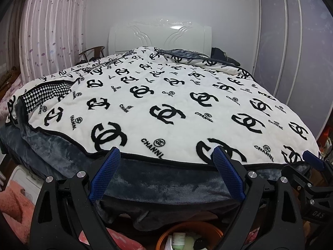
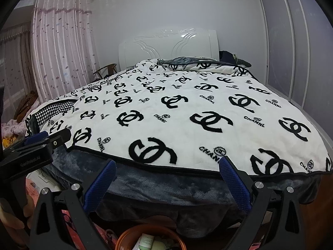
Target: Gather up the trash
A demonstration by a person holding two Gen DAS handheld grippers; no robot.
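Note:
An orange round bin point(image 1: 166, 234) with several bottles and wrappers in it stands on the floor at the foot of the bed; it also shows in the right wrist view point(image 2: 124, 239). My left gripper point(image 1: 166, 156) is open and empty, held above the bin and pointing at the bed. My right gripper point(image 2: 168, 166) is open and empty beside it. The right gripper's fingertip point(image 1: 312, 158) shows at the right of the left wrist view; the left gripper point(image 2: 47, 137) shows at the left of the right wrist view. No loose trash shows on the bed.
A bed with a white blanket with black logos point(image 1: 166, 104) over a dark grey blanket point(image 1: 156, 183) fills both views. White headboard point(image 1: 160, 35), pink curtains point(image 1: 52, 31) left, wardrobe doors point(image 1: 291, 41) right, a wooden chair point(image 1: 93, 52) by the bed.

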